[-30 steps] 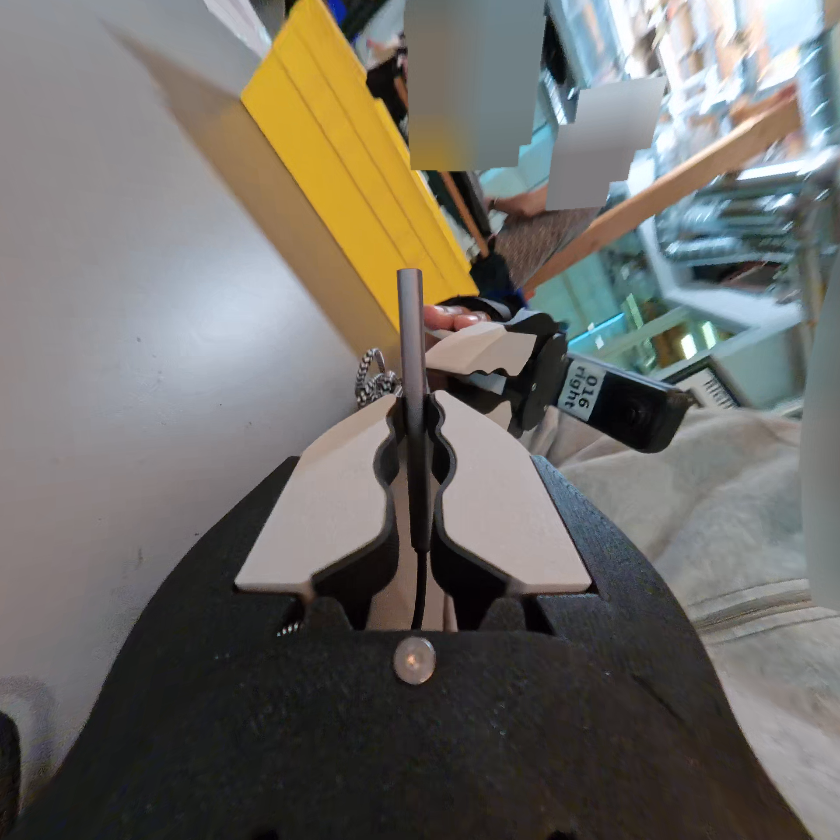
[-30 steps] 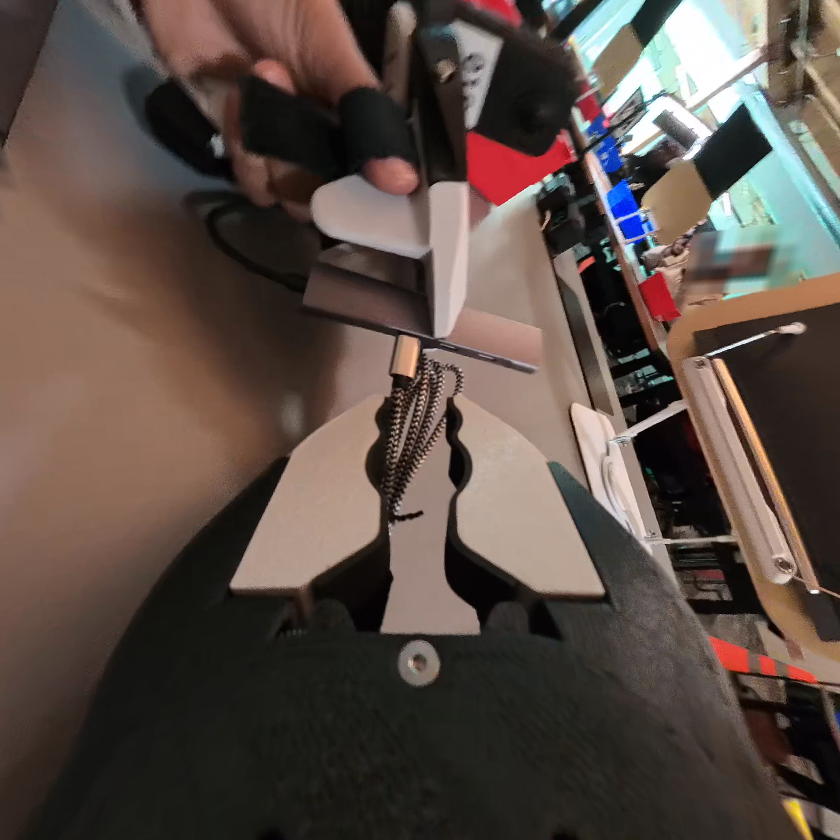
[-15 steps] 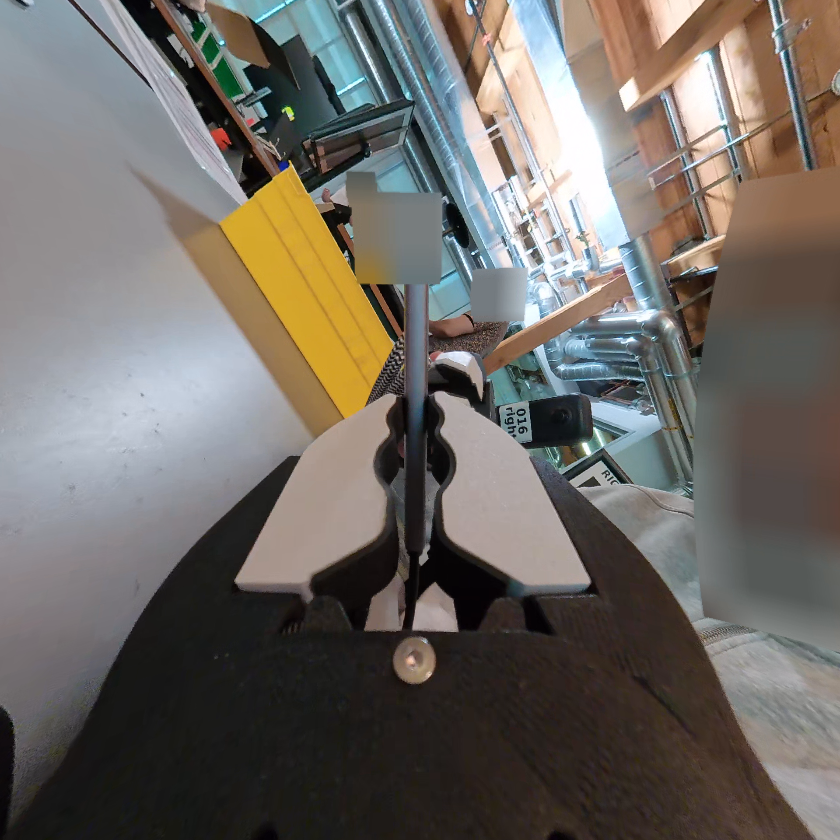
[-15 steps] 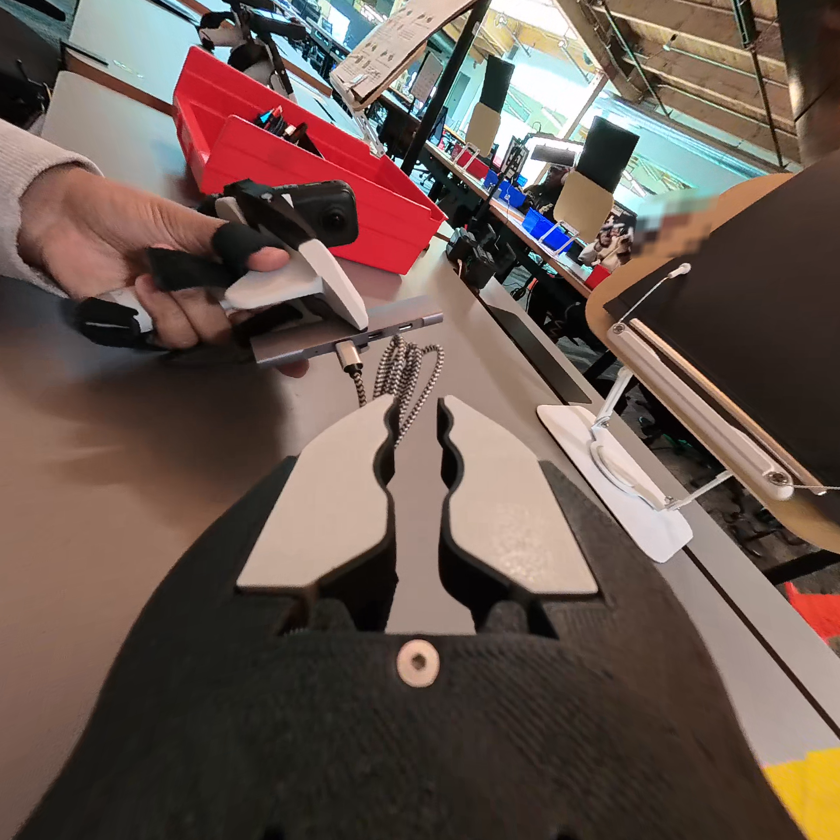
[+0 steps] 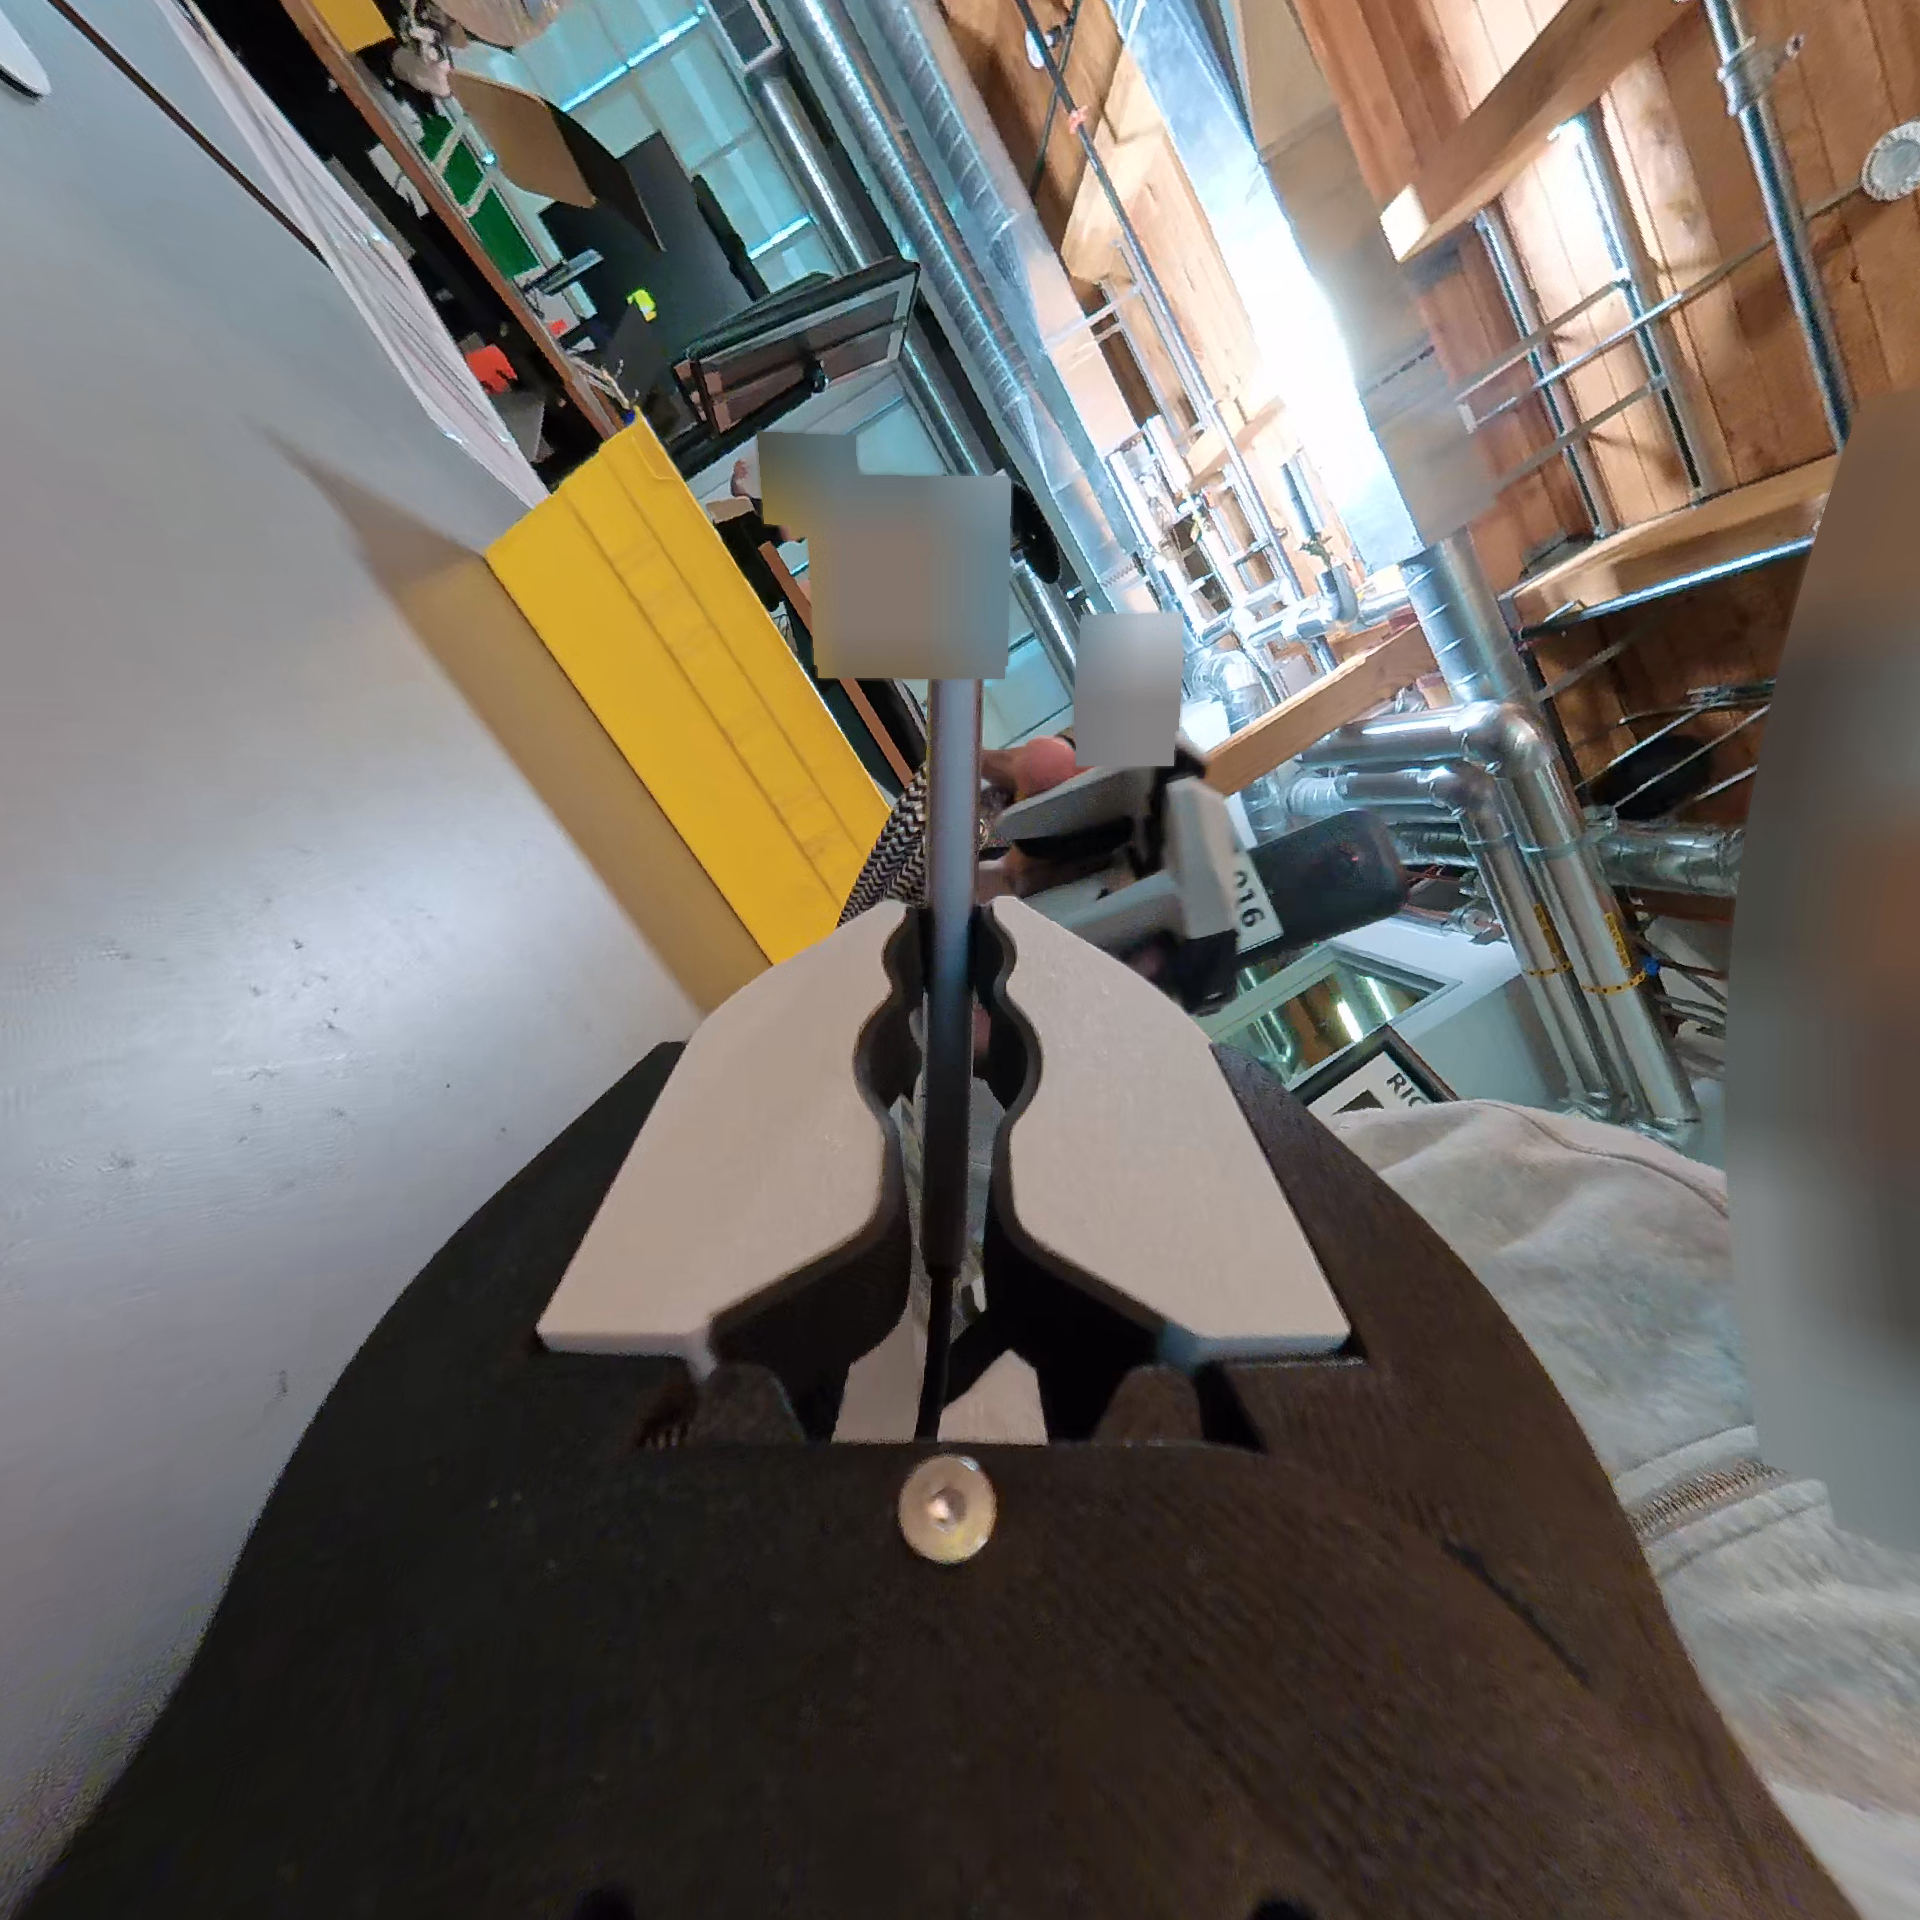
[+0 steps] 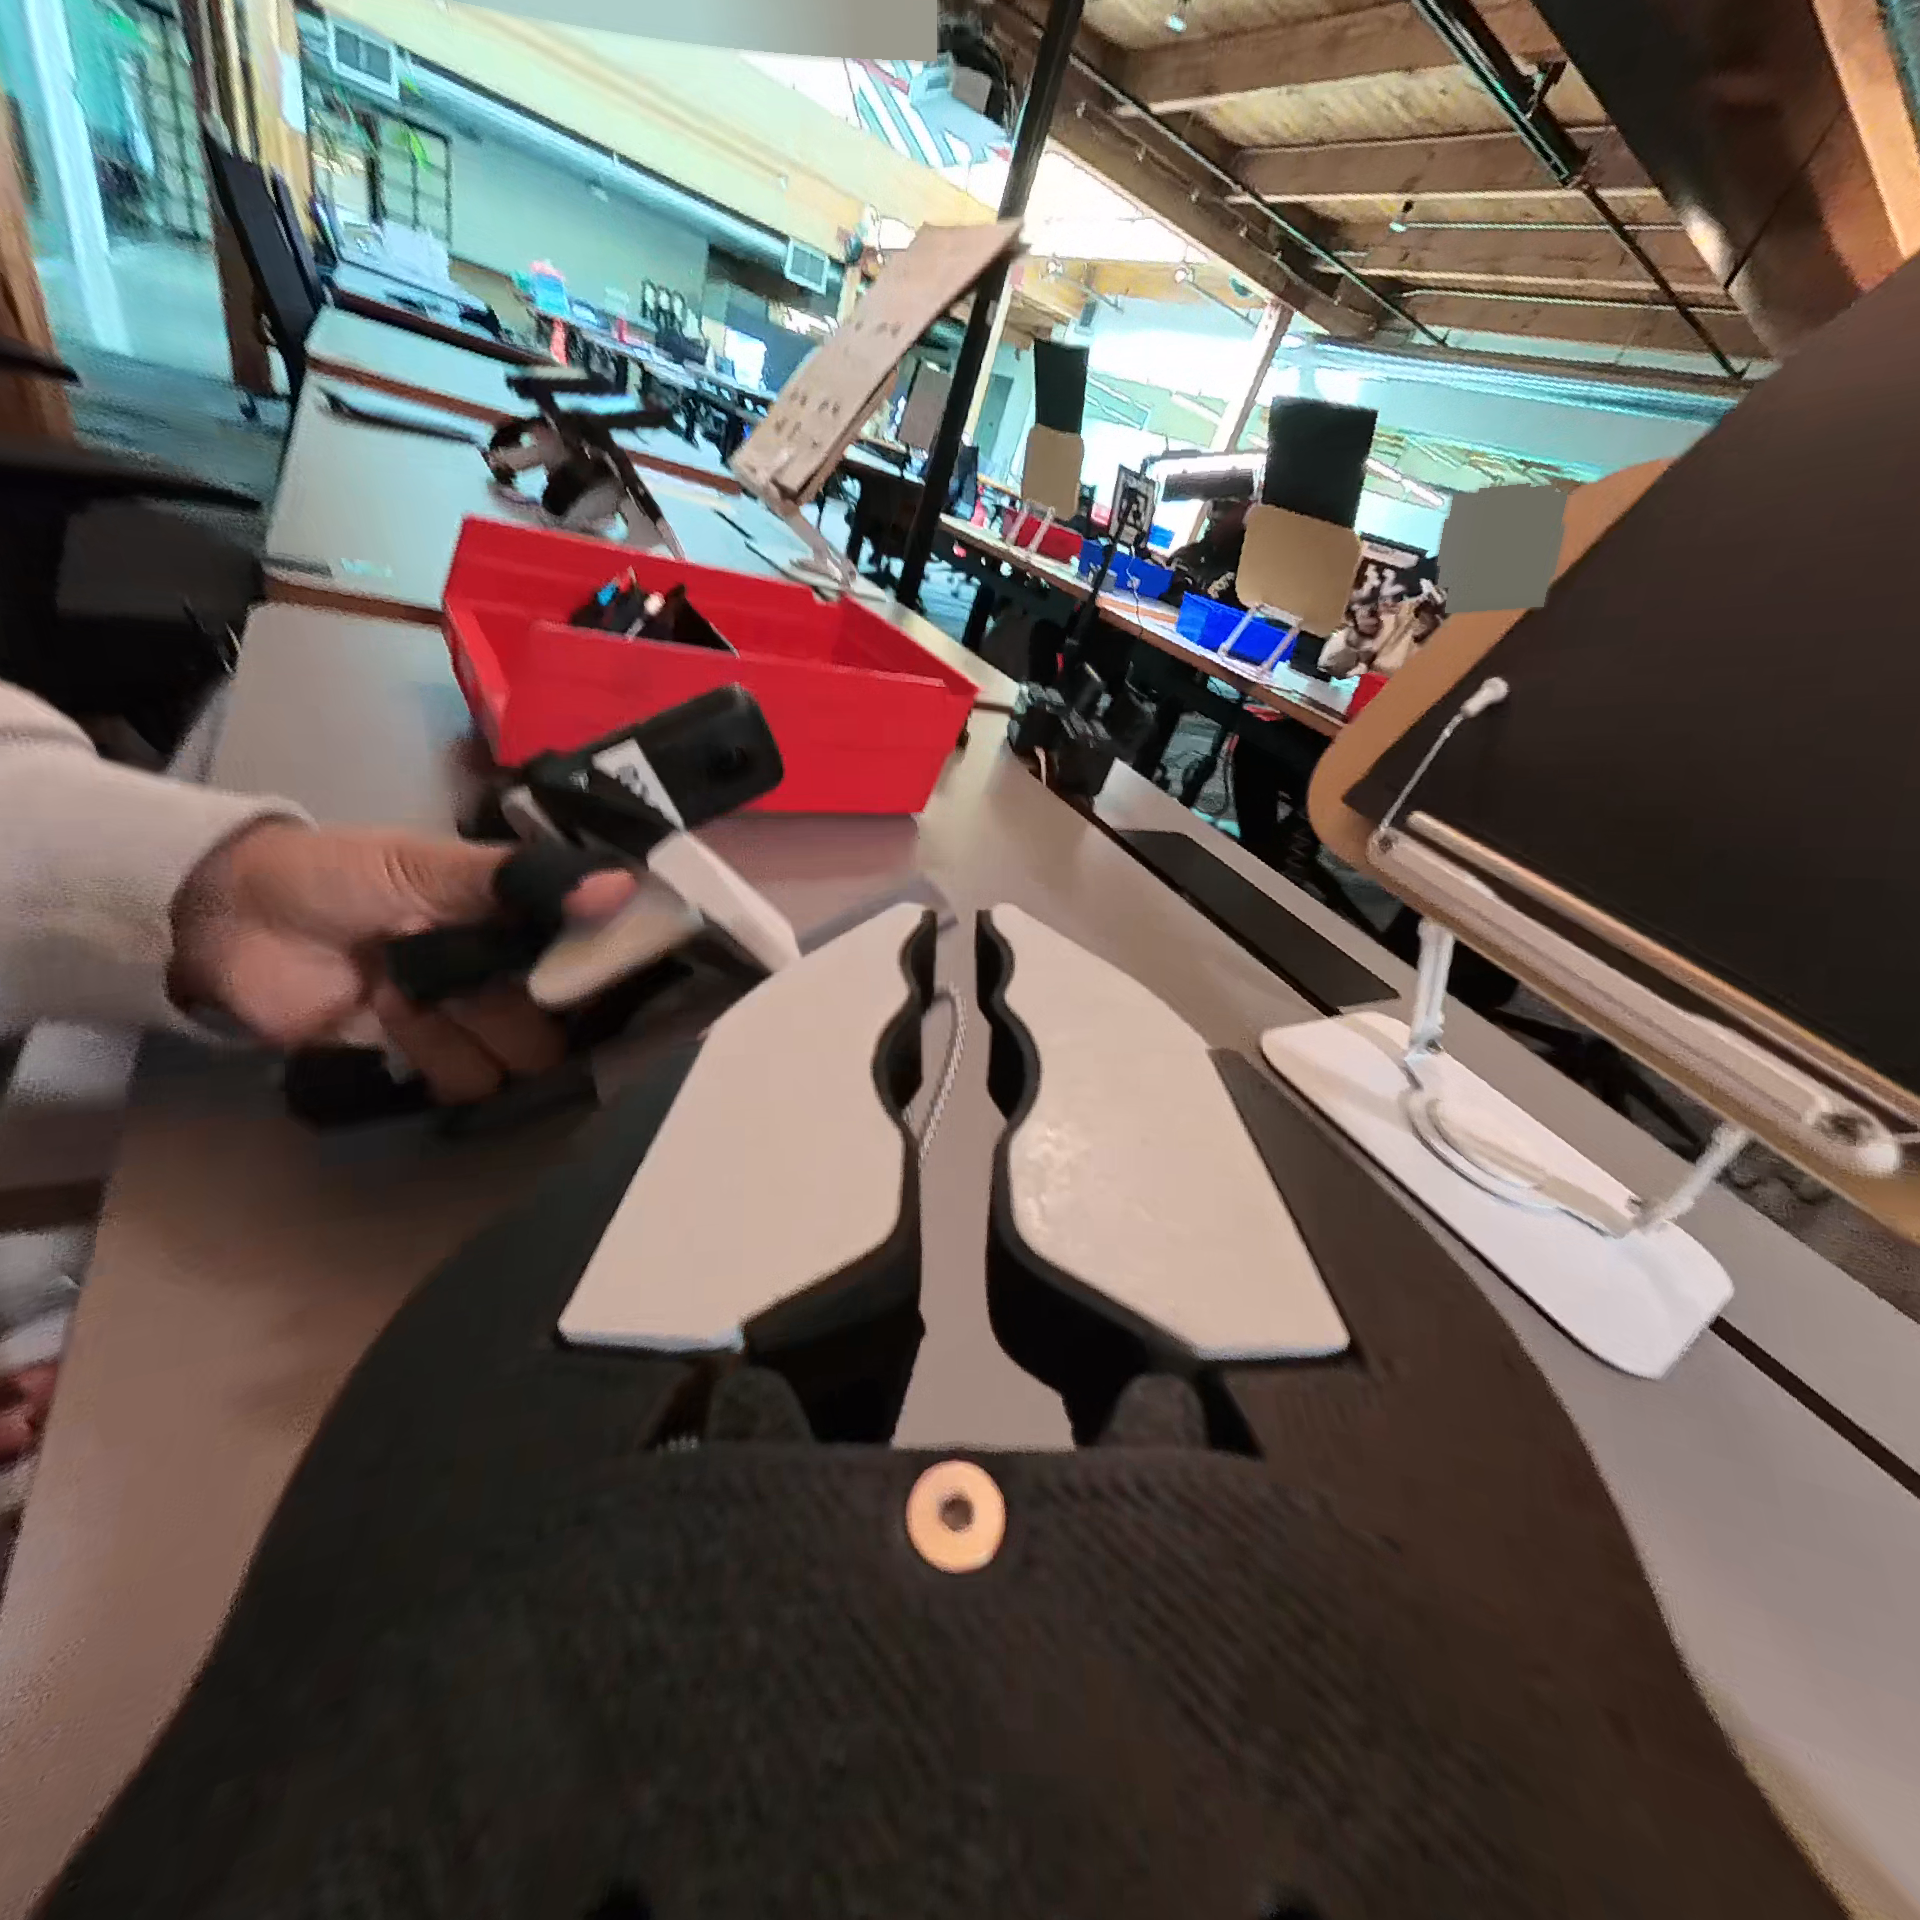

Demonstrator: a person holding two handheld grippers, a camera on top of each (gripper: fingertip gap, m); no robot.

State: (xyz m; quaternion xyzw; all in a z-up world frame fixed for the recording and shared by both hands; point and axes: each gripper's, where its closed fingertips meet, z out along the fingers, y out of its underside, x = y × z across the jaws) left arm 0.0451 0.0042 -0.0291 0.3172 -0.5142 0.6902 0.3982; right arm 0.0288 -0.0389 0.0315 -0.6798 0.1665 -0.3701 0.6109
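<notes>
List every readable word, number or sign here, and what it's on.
I don't transcribe writing; these things bear it:
White sticker beside the black camera, left wrist view: legible.
Framed sign below it: cut off.
Striped sticker, right wrist view: blurred.
Tilted brown board: marks blurred.

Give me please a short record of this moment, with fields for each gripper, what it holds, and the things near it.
left gripper: shut on the flat grey hub, held edge-on between its fingers
hub cable: a thin dark lead runs back from the hub between the fingers
right gripper: fingers slightly apart, empty
braided cable: black-and-white, seen through the right gripper's gap, not pinched
surface: grey table
nearby, right wrist view: red bin; tablet on a white stand
nearby, left wrist view: yellow bin
</notes>
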